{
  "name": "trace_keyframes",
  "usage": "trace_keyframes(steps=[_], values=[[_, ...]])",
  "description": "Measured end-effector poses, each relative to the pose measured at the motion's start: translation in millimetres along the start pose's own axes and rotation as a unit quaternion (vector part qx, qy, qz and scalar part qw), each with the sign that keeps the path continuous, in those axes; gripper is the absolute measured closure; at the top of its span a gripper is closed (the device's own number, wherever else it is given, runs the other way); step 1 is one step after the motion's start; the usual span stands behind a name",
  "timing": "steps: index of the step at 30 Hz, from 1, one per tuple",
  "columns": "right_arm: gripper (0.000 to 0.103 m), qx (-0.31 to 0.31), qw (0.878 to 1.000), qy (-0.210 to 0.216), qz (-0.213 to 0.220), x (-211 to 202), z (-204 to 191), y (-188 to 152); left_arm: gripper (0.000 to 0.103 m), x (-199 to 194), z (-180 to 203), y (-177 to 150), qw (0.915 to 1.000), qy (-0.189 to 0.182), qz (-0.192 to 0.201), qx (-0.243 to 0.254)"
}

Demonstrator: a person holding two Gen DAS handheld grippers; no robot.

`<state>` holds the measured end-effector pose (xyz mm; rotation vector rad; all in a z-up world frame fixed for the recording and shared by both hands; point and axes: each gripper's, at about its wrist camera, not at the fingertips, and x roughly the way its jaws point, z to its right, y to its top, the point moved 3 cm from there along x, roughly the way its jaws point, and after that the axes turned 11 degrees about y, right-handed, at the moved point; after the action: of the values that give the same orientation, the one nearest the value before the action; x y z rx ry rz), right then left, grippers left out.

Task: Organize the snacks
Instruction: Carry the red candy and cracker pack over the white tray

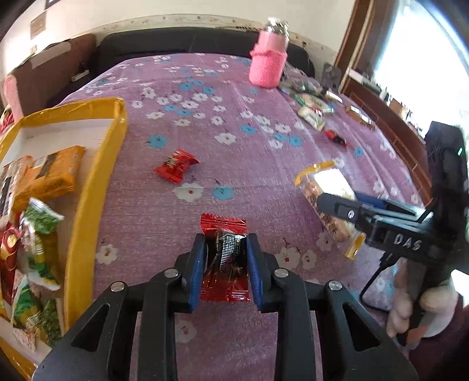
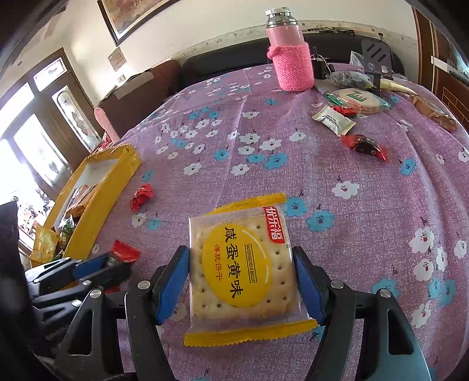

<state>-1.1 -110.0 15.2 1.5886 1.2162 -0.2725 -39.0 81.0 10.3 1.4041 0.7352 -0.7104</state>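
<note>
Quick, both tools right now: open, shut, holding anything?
Left tool: shut on the red snack packet.
Right tool: shut on the salted egg yolk biscuit pack.

- Red snack packet (image 1: 224, 234): glossy, crinkled foil-like wrapper.
- Salted egg yolk biscuit pack (image 2: 243, 263): smooth clear plastic film, yellow printed ends.
- Tablecloth (image 1: 234, 123): matt floral cloth, faintly creased.
- Bottle sleeve (image 2: 291, 67): rough pink knit; bottle cap (image 2: 278, 14) shiny metal.
- Gripper pads (image 2: 173, 281): matt blue; arms matt black plastic.
- Yellow box (image 1: 93, 181): glossy rim.
</note>
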Motion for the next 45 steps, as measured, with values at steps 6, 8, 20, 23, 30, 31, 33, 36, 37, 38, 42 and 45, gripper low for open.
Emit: trace_keyframes(steps=[6,8,20,23,30,31,33,36,37,38,42,45], values=[[0.032,0.007,1.000,0.008,0.007,-3,3,0,0.079,-25,-17,6,0.9992,-0.008,0.022,-0.032],[0.032,0.010,1.000,0.013,0.008,-3,4,0,0.079,-36,-25,7,0.9986,-0.008,0.033,-0.042],[0.032,0.027,0.999,0.017,0.019,-2,9,-2,0.078,-75,-70,0,0.9938,-0.001,0.069,-0.086],[0.032,0.025,0.999,0.014,0.021,-3,6,-2,0.078,-86,-85,-3,0.9920,0.005,0.079,-0.098],[0.032,0.009,0.999,0.034,0.037,-25,-25,9,0.078,-109,-123,-7,0.9861,0.016,0.103,-0.129],[0.032,0.010,0.998,0.044,0.040,-31,-33,13,0.078,-111,-128,-7,0.9853,0.018,0.106,-0.133],[0.032,0.002,0.997,0.063,0.048,-41,-52,21,0.078,-117,-139,-4,0.9837,0.024,0.112,-0.138],[0.033,-0.015,0.994,0.097,0.057,-57,-92,45,0.078,-129,-157,7,0.9814,0.034,0.123,-0.143],[0.033,-0.016,0.993,0.106,0.058,-60,-101,52,0.078,-133,-164,12,0.9809,0.036,0.127,-0.143],[0.033,-0.018,0.991,0.122,0.058,-63,-115,64,0.078,-137,-171,19,0.9801,0.042,0.133,-0.141],[0.033,-0.031,0.982,0.176,0.055,-66,-172,107,0.078,-132,-194,42,0.9799,0.070,0.134,-0.131],[0.033,-0.039,0.982,0.181,0.034,-37,-206,123,0.078,-108,-212,47,0.9812,0.064,0.111,-0.144]])
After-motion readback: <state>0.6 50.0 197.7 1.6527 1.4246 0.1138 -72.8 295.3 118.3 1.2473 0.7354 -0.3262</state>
